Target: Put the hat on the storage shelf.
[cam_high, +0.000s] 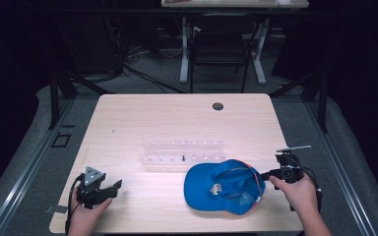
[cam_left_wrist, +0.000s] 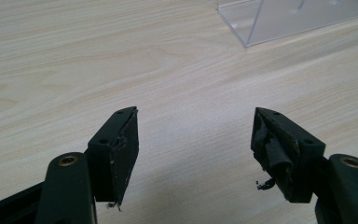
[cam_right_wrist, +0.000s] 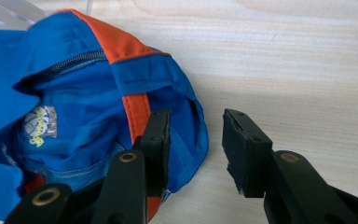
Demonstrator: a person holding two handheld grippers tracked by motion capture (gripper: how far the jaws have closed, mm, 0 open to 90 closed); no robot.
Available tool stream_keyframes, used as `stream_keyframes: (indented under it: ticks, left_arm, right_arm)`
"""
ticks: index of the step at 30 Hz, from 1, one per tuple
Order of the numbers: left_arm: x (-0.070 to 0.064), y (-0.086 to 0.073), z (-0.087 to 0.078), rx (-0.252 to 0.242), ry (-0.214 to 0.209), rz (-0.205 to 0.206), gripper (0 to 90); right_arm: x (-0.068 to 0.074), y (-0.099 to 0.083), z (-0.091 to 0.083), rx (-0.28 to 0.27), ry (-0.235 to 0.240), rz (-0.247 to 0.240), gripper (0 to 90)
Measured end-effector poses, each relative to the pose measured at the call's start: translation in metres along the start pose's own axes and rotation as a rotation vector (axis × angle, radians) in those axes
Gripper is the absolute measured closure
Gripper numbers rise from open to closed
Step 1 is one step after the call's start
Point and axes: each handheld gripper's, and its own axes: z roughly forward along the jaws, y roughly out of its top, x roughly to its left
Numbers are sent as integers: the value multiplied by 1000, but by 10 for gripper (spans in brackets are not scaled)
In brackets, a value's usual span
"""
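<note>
A blue cap (cam_high: 224,187) with orange trim lies on the wooden table (cam_high: 152,118) at the front right. My right gripper (cam_high: 265,174) sits at the cap's right edge and is open. In the right gripper view the cap (cam_right_wrist: 74,102) shows its hollow side and a small logo patch, and the right gripper (cam_right_wrist: 196,121) straddles the rim: one jaw stands over the blue fabric, the other over bare wood. My left gripper (cam_high: 113,189) rests at the front left, held by a hand. In its own view the left gripper (cam_left_wrist: 196,126) is wide open over bare table.
A clear plastic rack (cam_high: 182,155) stands mid-table just behind the cap, and its corner (cam_left_wrist: 284,21) shows in the left gripper view. A round cable hole (cam_high: 218,106) lies near the far edge. Beyond the table stand a dark chair (cam_high: 221,44) and another desk.
</note>
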Motion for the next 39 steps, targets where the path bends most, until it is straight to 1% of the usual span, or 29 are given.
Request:
stream_keyframes:
  ticks: [2, 3, 4, 7, 12, 13, 14, 15, 16, 17, 19, 20, 21, 22, 23, 25, 26, 27, 28, 29, 30, 32, 35, 36, 37, 39]
  left_arm:
    - [0, 0, 0, 2, 0, 0, 325]
    - [0, 0, 1, 3, 0, 1, 325]
    - [0, 0, 1, 4, 1, 1, 325]
    - [-1, 0, 2, 7, 1, 5, 327]
    - [-2, 0, 3, 16, 1, 13, 329]
    - [-2, 0, 2, 14, 0, 12, 329]
    - [-2, 0, 2, 14, 1, 13, 329]
    - [-2, 0, 2, 14, 1, 13, 329]
    - [-2, 0, 2, 14, 2, 13, 329]
    - [-2, 0, 2, 14, 2, 13, 330]
    - [-2, 0, 2, 15, 2, 13, 330]
    - [-2, 0, 2, 14, 2, 13, 330]
    - [-2, 0, 2, 15, 2, 13, 330]
    - [-2, 0, 2, 15, 2, 14, 330]
    - [-2, -1, 2, 15, 2, 14, 331]
    - [-2, -1, 3, 16, 2, 15, 331]
    - [-2, -1, 3, 17, 2, 16, 332]
    - [-2, -1, 3, 17, 3, 17, 332]
    - [-3, -1, 3, 16, 3, 17, 333]
    - [-3, -1, 3, 16, 3, 18, 333]
    - [-3, 0, 3, 17, 4, 24, 333]
    - [-3, -1, 3, 15, 3, 22, 333]
    - [-3, -1, 3, 18, 3, 23, 334]
    - [-4, -1, 3, 19, 3, 23, 334]
    - [-4, -1, 3, 19, 3, 23, 334]
    - [-4, -1, 3, 21, 5, 24, 335]
  right_arm:
    - [0, -1, 6, 11, -3, 6, 610]
    - [0, -1, 6, 11, -3, 6, 610]
    - [-2, -1, 11, 35, -8, -2, 606]
    - [-3, -2, 15, 35, -2, 7, 603]
    - [-5, -1, 23, 55, 11, 10, 599]
    - [-5, -2, 25, 56, 17, 19, 598]
    - [-5, -1, 27, 61, 15, 20, 598]
    - [-6, -1, 27, 73, 10, 7, 598]
    - [-5, -1, 29, 65, 17, 16, 599]
    - [-4, -1, 30, 77, 17, 15, 601]
    - [-3, -1, 32, 76, 16, 23, 608]
    - [-4, -1, 33, 88, 5, 19, 612]
    - [-4, -1, 35, 82, 8, 30, 621]
    - [-5, -2, 36, 87, 9, 32, 633]
    - [-5, -2, 37, 84, 9, 42, 659]
    - [-5, -3, 38, 75, 27, 55, 698]
    - [-6, -3, 39, 69, 30, 53, 734]
    - [-6, -3, 39, 69, 30, 53, 734]
    - [-6, -3, 38, 67, 40, 43, 771]
    - [-6, -3, 38, 67, 40, 43, 771]
    - [-5, -3, 39, 48, 41, 56, 792]
    - [-4, -2, 38, 44, 35, 53, 831]
    - [-2, -1, 36, 53, 31, 39, 876]
    - [-3, 0, 35, 68, 25, 22, 883]
    - [0, 0, 35, 59, 24, 30, 888]
    - [2, 1, 33, 62, 14, 15, 891]
